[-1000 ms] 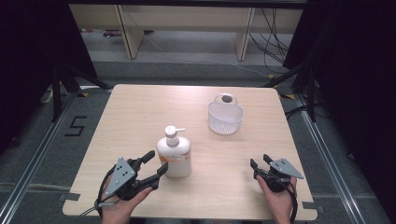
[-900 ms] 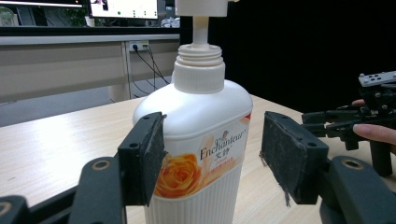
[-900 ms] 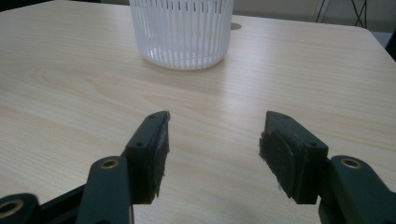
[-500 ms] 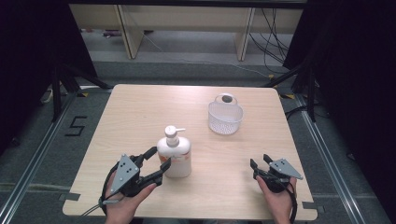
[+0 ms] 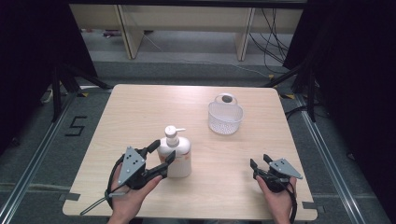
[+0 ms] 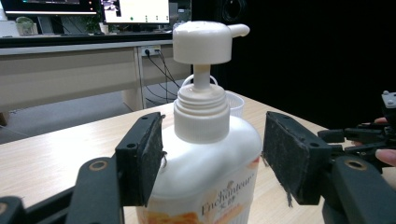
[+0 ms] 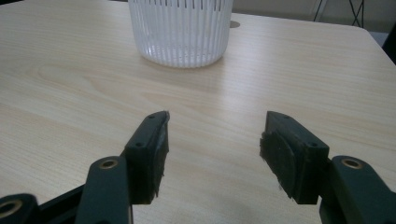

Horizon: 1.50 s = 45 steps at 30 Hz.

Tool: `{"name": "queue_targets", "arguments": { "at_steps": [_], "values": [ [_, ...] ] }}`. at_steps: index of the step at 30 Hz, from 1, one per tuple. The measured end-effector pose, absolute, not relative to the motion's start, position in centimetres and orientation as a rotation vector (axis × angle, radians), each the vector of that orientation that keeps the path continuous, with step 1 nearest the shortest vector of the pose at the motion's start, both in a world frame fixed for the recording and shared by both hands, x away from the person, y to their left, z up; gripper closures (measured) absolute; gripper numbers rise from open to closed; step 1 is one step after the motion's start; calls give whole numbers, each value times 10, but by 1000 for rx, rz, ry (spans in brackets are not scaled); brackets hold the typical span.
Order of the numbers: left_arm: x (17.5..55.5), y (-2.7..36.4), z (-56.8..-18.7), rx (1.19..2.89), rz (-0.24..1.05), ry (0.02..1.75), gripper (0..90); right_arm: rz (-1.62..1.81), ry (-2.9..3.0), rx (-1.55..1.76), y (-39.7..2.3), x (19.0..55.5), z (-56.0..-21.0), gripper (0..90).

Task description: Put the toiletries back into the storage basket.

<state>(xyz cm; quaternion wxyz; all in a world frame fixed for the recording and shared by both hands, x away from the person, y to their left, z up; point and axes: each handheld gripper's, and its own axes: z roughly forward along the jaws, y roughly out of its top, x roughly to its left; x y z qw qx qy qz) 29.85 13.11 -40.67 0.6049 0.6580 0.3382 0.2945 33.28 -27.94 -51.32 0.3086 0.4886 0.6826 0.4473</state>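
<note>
Pump bottle (image 5: 176, 154) stands on table (image 5: 140, 112), upright. Basket (image 5: 225, 116) behind and right of bottle, well apart. Basket contents: cannot tell.

Left gripper (image 5: 158, 158): black frame with 2 black jaws, each a jointed arm with a brass-coloured pivot bushing and small screw holes along its top edge. Inner faces carry dark, rough-textured pads (image 6: 150, 158), frayed at the lower edges. A grey three-cornered plate with several small dark holes sits on top. A black cable loops from the rear of the body, past the hand (image 5: 133, 196).

Right gripper (image 5: 260, 163): same build, black body with a grey three-cornered plate on top and a black cable running beside the hand (image 5: 275, 196). Pads (image 7: 275, 156) dark and worn, with frayed edges. Bushings brass-coloured.

No sleeves visible on either forearm.
</note>
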Motion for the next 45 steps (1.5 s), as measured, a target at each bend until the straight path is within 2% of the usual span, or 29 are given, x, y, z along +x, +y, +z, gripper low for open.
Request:
{"name": "queue_targets", "arguments": {
  "at_steps": [21, 45],
  "values": [
    [318, 119, -389, 1499, 717, 831, 365, 1175, 1800, 1268, -280, 333, -513, 412],
    [322, 110, -378, 1488, 725, 837, 378, 1184, 1799, 1289, -278, 333, -513, 404]
  ]
}}
